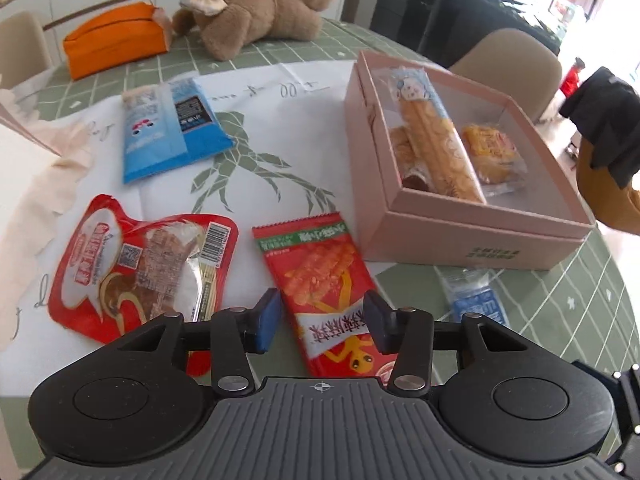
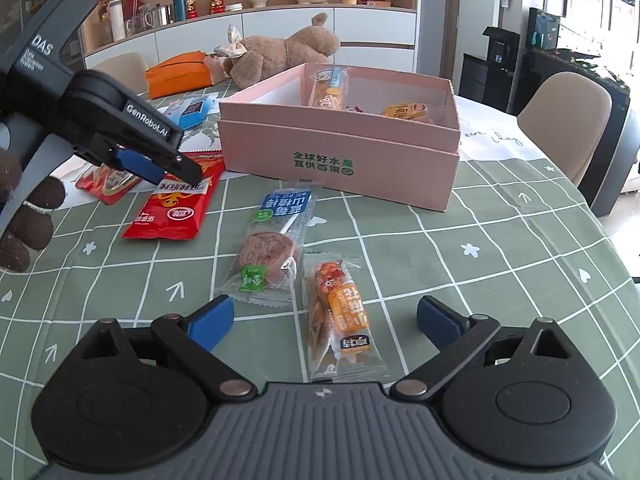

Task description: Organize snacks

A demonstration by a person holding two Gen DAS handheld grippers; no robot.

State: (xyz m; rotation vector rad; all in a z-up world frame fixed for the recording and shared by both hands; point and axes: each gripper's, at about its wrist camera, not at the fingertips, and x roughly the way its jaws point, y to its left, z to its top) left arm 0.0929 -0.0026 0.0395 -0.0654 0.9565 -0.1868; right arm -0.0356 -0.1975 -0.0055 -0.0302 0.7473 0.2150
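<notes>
My left gripper point(image 1: 322, 314) hangs low over a red twist-snack packet point(image 1: 324, 280) that lies flat on the table. The packet runs between the blue pads, which stand apart and do not press it. The right wrist view shows that same gripper point(image 2: 176, 168) tilted down onto the packet's point(image 2: 172, 208) far end. My right gripper point(image 2: 325, 314) is wide open near the table's front, with an orange snack packet point(image 2: 340, 312) lying between its fingers, untouched. An open pink box point(image 1: 472, 228) point(image 2: 340, 148) holds a long biscuit-stick packet point(image 1: 436, 136) and a yellow packet point(image 1: 492, 152).
Loose on the table are a blue packet point(image 1: 172, 132), a red dried-meat packet point(image 1: 136, 264) and a clear hawthorn-lollipop packet point(image 2: 276, 248). At the back lie a brown plush toy point(image 1: 256, 12) and an orange tissue pouch point(image 1: 116, 36). A gloved hand point(image 2: 28, 216) holds the left gripper. Chairs ring the table.
</notes>
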